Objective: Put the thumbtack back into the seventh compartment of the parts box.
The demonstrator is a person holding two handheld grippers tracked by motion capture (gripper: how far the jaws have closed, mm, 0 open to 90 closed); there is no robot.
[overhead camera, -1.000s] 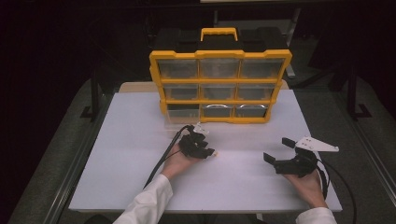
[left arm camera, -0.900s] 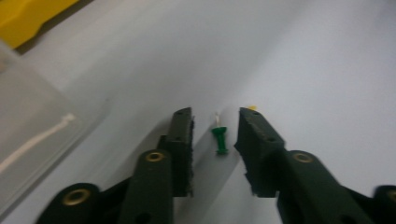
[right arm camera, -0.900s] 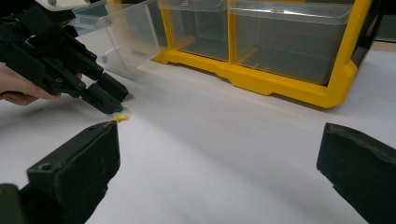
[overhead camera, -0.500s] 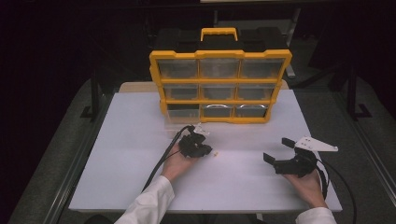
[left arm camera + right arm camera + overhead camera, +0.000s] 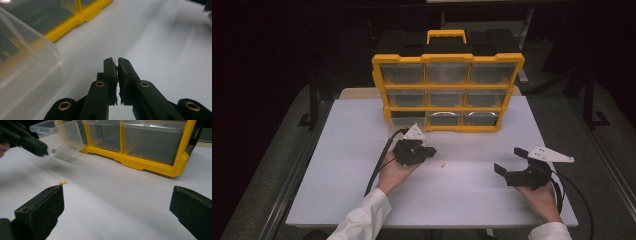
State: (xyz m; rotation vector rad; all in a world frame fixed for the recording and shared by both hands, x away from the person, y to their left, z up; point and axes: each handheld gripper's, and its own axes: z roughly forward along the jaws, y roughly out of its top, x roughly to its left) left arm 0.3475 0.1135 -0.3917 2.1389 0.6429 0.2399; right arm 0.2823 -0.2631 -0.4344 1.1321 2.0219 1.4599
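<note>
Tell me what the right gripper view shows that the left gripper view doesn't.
Right gripper view: the right gripper with jaws wide apart, a tiny yellow piece on the white table, and the left gripper farther off. Left gripper view: that gripper's own jaws closed together, close up. Both: the yellow organizer, its pulled-out clear drawer and the table.

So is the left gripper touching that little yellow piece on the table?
Apart. The high view shows white table between the left gripper and the yellow piece.
</note>
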